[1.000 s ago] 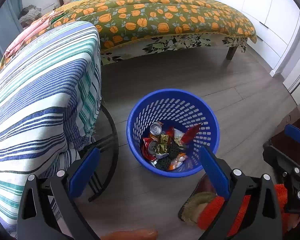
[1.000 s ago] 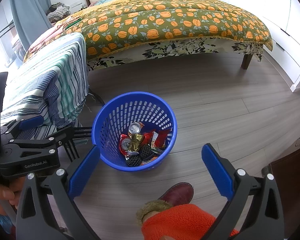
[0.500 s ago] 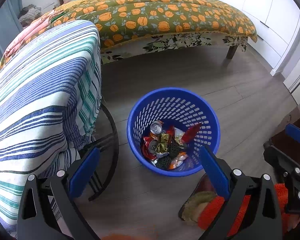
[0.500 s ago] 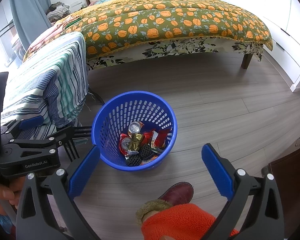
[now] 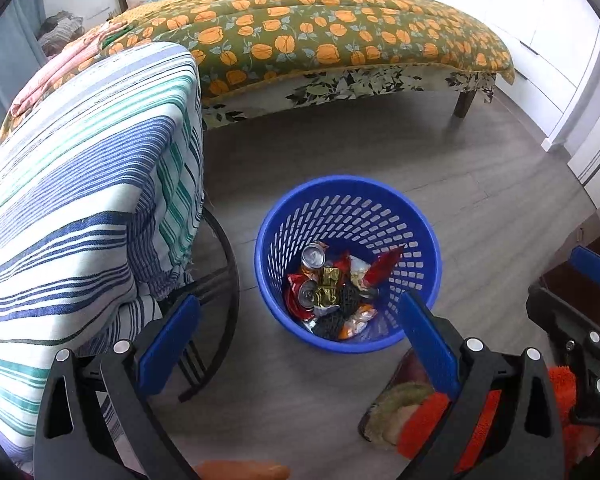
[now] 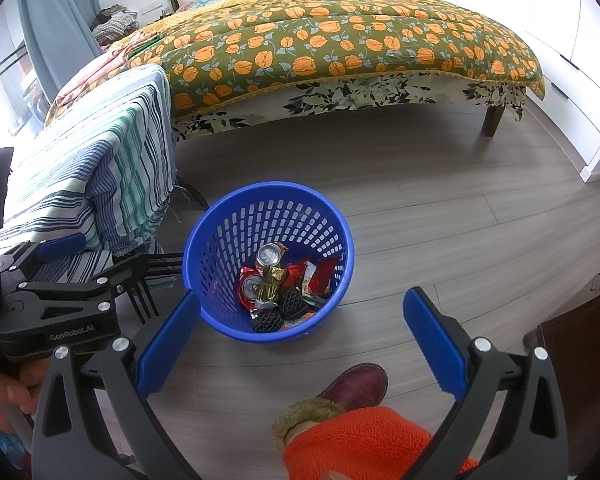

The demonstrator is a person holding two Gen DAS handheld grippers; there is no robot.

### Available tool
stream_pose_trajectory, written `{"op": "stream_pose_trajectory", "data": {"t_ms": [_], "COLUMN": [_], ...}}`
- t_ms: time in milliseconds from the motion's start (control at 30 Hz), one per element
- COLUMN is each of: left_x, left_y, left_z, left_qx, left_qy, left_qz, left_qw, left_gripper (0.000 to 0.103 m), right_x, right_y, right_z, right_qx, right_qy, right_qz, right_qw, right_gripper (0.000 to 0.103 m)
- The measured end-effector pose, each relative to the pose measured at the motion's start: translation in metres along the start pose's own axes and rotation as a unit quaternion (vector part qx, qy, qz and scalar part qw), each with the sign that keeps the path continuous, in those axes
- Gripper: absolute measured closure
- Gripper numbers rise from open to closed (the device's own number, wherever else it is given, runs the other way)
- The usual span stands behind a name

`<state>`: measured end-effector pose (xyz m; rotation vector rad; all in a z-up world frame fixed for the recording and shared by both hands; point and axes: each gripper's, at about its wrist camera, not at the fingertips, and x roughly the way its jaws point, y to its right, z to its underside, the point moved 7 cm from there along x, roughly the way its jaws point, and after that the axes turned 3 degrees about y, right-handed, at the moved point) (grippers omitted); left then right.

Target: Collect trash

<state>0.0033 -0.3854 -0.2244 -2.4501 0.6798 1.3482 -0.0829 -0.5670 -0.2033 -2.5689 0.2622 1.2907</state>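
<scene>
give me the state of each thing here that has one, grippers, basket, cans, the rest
left gripper: open, empty
right gripper: open, empty
blue perforated plastic basket: upright on the floor, partly filled with trash
two silver drink cans: in the basket, tops facing up
red snack wrappers: crumpled in the basket
striped cloth: draped over a chair

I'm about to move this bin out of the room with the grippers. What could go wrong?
The bin is perforated plastic, so a pinched rim may flex and slip. Tilting it could roll out the cans lying loose on top. The boot and the chair's frame crowd it, so a swing may snag.
</scene>
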Motion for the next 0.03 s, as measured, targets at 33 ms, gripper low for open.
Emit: {"op": "stream_pose_trajectory", "data": {"t_ms": [33], "left_x": [-0.0003], "left_y": [0.0006], "left_z": [0.0001], "left_qx": [0.000], "left_qy": [0.000], "left_qz": [0.000], "left_qw": [1.0000], "left_gripper": [0.005], "right_x": [0.0003], "right_y": [-0.0004], "right_z": [0.0005], "right_qx": [0.000], "right_qy": [0.000], "right_qz": [0.000], "right_qw": [1.000], "right_gripper": [0.004]}}
